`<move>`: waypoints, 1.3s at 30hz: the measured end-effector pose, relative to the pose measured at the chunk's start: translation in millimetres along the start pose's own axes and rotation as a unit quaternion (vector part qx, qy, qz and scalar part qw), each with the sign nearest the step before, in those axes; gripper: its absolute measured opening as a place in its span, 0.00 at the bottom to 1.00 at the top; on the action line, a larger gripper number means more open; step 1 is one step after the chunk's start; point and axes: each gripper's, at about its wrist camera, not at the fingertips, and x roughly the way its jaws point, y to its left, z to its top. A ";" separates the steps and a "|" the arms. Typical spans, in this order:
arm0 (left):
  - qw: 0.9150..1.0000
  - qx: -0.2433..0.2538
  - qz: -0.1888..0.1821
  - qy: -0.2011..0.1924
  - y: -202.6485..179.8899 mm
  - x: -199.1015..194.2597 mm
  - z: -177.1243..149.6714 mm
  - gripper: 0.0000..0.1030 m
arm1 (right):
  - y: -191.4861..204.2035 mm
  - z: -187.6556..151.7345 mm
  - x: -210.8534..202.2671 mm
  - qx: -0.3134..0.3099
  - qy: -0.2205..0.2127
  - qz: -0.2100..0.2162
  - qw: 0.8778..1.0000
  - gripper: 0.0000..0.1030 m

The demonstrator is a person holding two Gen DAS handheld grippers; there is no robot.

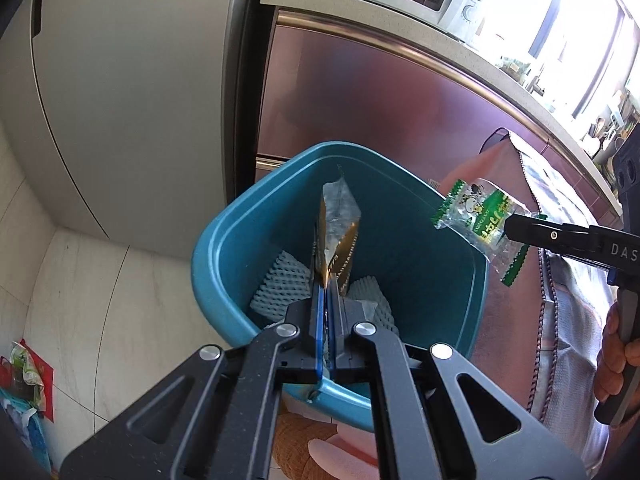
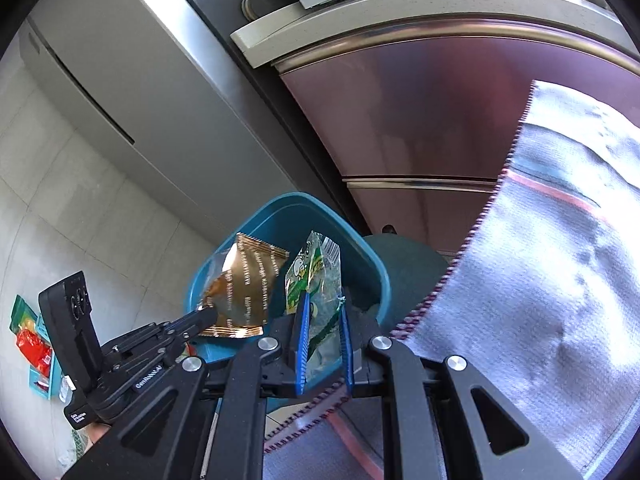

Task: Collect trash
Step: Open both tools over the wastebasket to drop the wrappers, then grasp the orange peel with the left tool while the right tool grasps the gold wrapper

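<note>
Left gripper (image 1: 328, 292) fingers clamp a crinkled gold foil wrapper (image 1: 338, 236) above the smooth teal bin (image 1: 224, 240); right gripper (image 2: 323, 320) fingers pinch a clear green wrapper (image 2: 316, 280) at its rim.

I am holding my left gripper (image 1: 327, 280) clamped tight, reaching forward, while my right gripper (image 2: 323, 312) is pinching narrowly, coming in from the right.
</note>
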 end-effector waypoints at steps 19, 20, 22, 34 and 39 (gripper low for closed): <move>1.000 0.004 -0.020 0.007 -19.7 8.4 0.8 0.16 | 10.8 -5.5 1.6 -0.004 0.000 0.004 1.000 0.31; 1.000 0.007 -0.022 0.001 -22.3 3.4 0.6 0.16 | 9.6 -7.8 -2.7 -0.002 -0.003 0.005 1.000 0.31; 0.999 0.017 -0.031 -0.012 -30.5 -9.2 0.4 0.19 | 7.5 -13.5 -13.1 -0.002 -0.011 0.013 1.000 0.32; 0.977 0.128 -0.157 -0.064 -144.6 -83.7 -20.1 0.34 | -21.5 -93.0 -144.7 -0.024 -0.104 -0.009 0.994 0.40; 0.957 0.185 -0.219 -0.041 -213.1 -89.9 -45.2 0.38 | -64.4 -133.1 -213.0 0.011 -0.157 -0.056 0.986 0.42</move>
